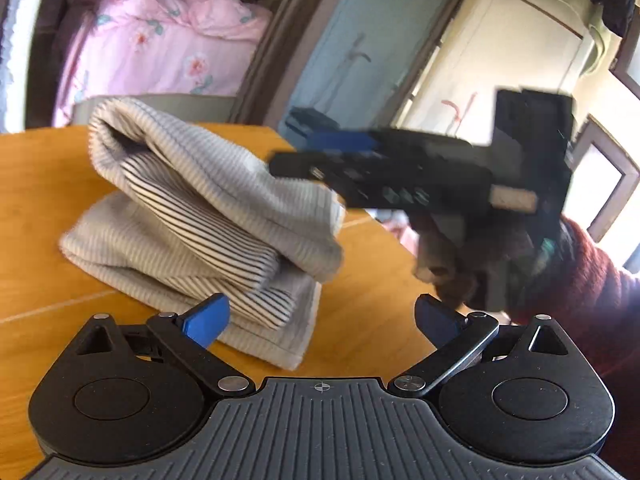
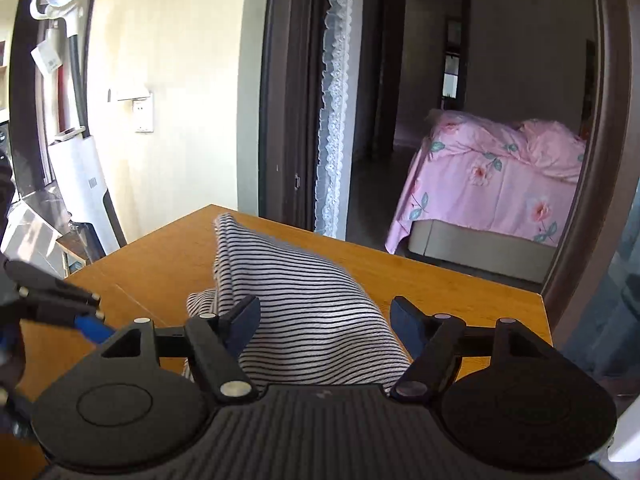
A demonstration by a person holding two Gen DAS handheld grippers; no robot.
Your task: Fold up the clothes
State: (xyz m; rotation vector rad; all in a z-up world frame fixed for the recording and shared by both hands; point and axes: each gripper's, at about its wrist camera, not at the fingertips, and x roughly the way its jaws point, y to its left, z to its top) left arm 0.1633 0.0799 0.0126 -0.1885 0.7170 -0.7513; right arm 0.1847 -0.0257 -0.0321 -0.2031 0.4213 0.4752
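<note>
My left gripper (image 1: 322,322) is spread wide and empty, just off the near end of the striped garment (image 1: 192,216). My right gripper (image 2: 324,330) is spread too, straddling the top fold without pinching. The soft ribbed knit is a lumpy half-folded bundle mid-tabletop (image 1: 40,208). I judge that the raised flap could slump open, since nothing pins it.

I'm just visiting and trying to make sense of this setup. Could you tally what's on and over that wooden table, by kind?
Striped garment: 1, loosely folded on the table
Handheld grippers: 2, the left gripper and the right gripper, each with blue-tipped fingers
Wooden table: 1
Total: 4
</note>
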